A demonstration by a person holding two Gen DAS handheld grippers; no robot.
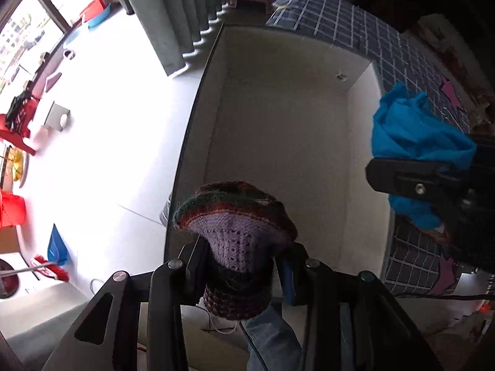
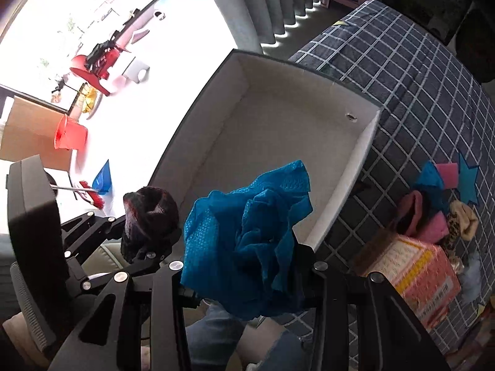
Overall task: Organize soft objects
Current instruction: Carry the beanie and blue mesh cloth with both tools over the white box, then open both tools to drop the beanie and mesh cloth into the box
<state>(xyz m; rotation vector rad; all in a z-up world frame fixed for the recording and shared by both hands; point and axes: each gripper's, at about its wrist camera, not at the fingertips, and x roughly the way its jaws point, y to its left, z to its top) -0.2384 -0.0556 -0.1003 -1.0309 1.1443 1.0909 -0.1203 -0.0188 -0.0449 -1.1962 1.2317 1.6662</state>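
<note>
My left gripper (image 1: 243,259) points down and is shut on a knitted hat (image 1: 238,232) with a purple inside and brown-green stripes. It hangs over the near left corner of an open white box (image 1: 278,130), whose floor is bare. My right gripper (image 2: 244,266) is shut on a crumpled blue cloth (image 2: 247,232), which hides its fingertips, above the box's (image 2: 272,142) near edge. In the left wrist view, the blue cloth (image 1: 414,130) and right gripper (image 1: 433,185) sit beside the box's right wall. The right wrist view shows the left gripper (image 2: 145,241) with the hat (image 2: 151,207) at the left.
The box rests on a dark checked bedspread (image 2: 417,92). To its right lie a pile of soft items (image 2: 433,210) and a pink carton (image 2: 417,266). Left of the bed are bright floor, a red bucket (image 2: 69,136), a broom (image 2: 92,198) and grey curtains (image 1: 173,15).
</note>
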